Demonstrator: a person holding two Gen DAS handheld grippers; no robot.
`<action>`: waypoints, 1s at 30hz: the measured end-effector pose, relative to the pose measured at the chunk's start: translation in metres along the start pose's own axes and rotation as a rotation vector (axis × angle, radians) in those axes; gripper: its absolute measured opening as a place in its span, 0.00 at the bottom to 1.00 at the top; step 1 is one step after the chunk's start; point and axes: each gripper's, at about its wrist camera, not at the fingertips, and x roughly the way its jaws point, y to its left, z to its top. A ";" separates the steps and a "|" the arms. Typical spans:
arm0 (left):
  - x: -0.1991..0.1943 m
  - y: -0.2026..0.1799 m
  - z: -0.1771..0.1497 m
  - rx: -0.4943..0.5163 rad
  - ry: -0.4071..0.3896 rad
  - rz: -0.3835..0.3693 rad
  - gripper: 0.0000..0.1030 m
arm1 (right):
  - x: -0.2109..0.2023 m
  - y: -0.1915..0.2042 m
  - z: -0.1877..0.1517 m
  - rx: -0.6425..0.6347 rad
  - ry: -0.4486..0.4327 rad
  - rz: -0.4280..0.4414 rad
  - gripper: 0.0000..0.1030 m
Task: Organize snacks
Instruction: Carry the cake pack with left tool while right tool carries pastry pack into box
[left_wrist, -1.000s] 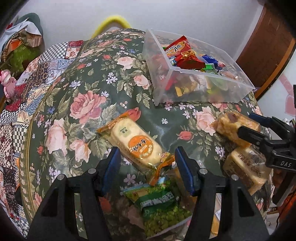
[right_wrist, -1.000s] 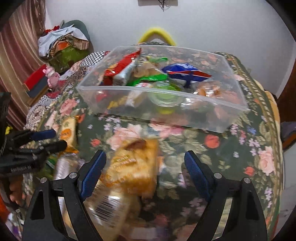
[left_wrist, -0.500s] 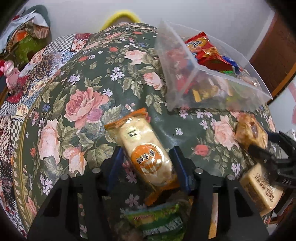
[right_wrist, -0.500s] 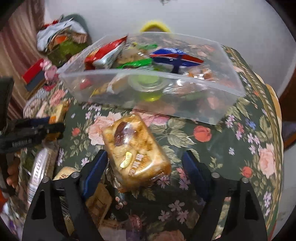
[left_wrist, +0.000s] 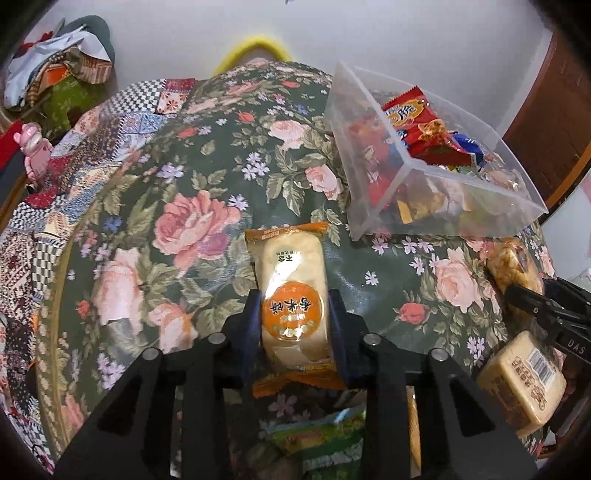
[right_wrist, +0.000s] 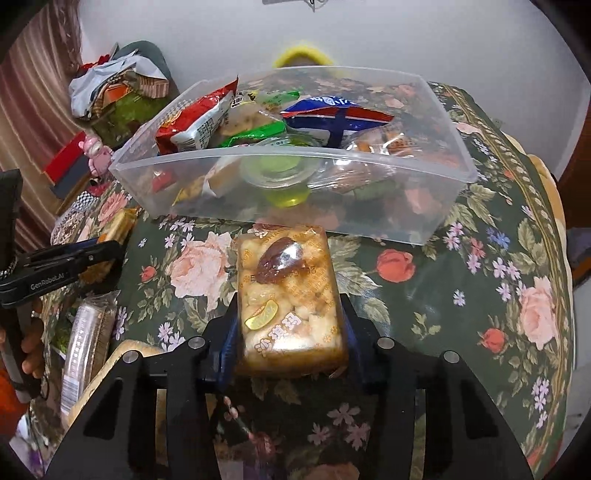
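Left gripper (left_wrist: 293, 317) and right gripper (right_wrist: 290, 332): black angular frames with triangular cut-outs, silver round screw heads, blue pads (left_wrist: 252, 314) lining each finger. White lettering "GenRobot.AI" and "DAS" marks the side housings. Bare fingers (right_wrist: 29, 347) grip one handle.

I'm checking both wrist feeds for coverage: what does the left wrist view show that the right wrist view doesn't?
Only the left view shows the barcoded snack block and the left gripper shut on the rice cracker. Only the right view shows the green jelly cup in the bin, and the right gripper shut on the date cake. Both share the clear bin, floral tablecloth and pink toy.
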 end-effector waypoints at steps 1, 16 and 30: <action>-0.004 0.001 -0.001 -0.001 -0.006 0.000 0.33 | -0.003 -0.001 -0.001 0.003 -0.002 -0.002 0.43; -0.081 -0.015 0.003 0.046 -0.130 -0.006 0.33 | -0.057 -0.002 0.007 0.007 -0.115 -0.023 0.42; -0.093 -0.074 0.046 0.112 -0.199 -0.095 0.33 | -0.087 -0.010 0.044 0.022 -0.235 -0.044 0.43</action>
